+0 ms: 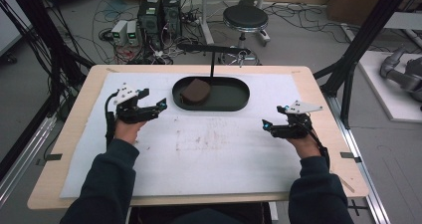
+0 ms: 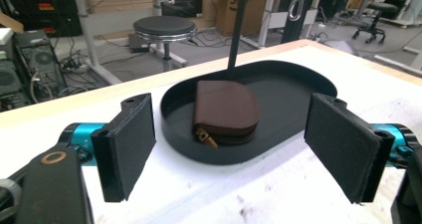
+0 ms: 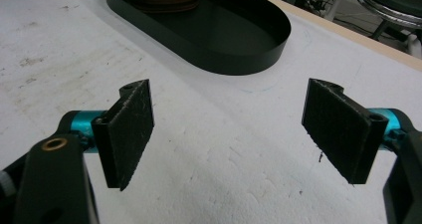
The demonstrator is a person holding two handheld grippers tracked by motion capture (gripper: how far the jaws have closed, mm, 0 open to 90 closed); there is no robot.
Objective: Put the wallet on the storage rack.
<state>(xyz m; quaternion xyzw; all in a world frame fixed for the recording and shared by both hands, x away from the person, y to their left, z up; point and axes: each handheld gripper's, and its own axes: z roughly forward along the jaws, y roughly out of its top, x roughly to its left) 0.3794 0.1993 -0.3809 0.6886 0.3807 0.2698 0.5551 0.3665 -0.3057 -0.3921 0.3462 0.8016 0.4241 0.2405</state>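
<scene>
A: Left gripper (image 1: 152,105)?
B: Jaws wide apart, nothing between them, just left of the tray (image 1: 234,104).
A: Right gripper (image 1: 267,125)?
B: Likewise spread and empty, near right of the tray.
A: Pouch (image 2: 225,112)?
B: Lying in the tray's left half.

Both forearms reach forward, left claw (image 1: 152,106) and right claw (image 1: 269,126) level, jaws spread wide, gripping nothing.

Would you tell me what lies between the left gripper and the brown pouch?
Bare white mat and the black tray's near wall, seen in the left gripper view; the pouch lies inside the tray.
</scene>
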